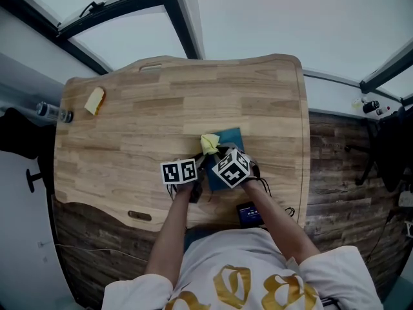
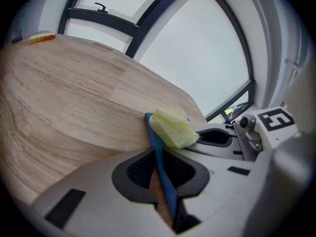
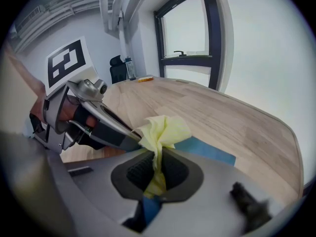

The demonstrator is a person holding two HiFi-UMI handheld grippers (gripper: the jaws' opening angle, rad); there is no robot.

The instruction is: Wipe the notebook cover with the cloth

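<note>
Looking down from the head camera, I see a white shirt with gold print [image 1: 245, 276] and two bare forearms [image 1: 171, 231] reaching out over a wooden table [image 1: 129, 141]. A small dark device [image 1: 248, 213] lies at the table's near edge, between the arms.

Just beyond it the two tools meet over the work. The left gripper [image 2: 160, 169] has its jaws clenched on the edge of the blue notebook [image 2: 157, 147], which shows as a thin blue strip pinched between the dark pads. The right gripper [image 3: 157, 169] has its jaws clamped on the yellow cloth [image 3: 163, 130], and a bunched wad of it stands out past the tips. The notebook lies on the table, right of centre and toward the near side. The wad sits against its cover at the far left corner, close beside the left gripper's tips.

Farther off, the tabletop runs bare to the far left corner, where a small yellow object [image 1: 95, 100] rests, with a bottle [image 1: 55, 112] just off the table's edge beside it. Dark-framed windows [image 1: 174, 18] close the scene beyond the far edge.
</note>
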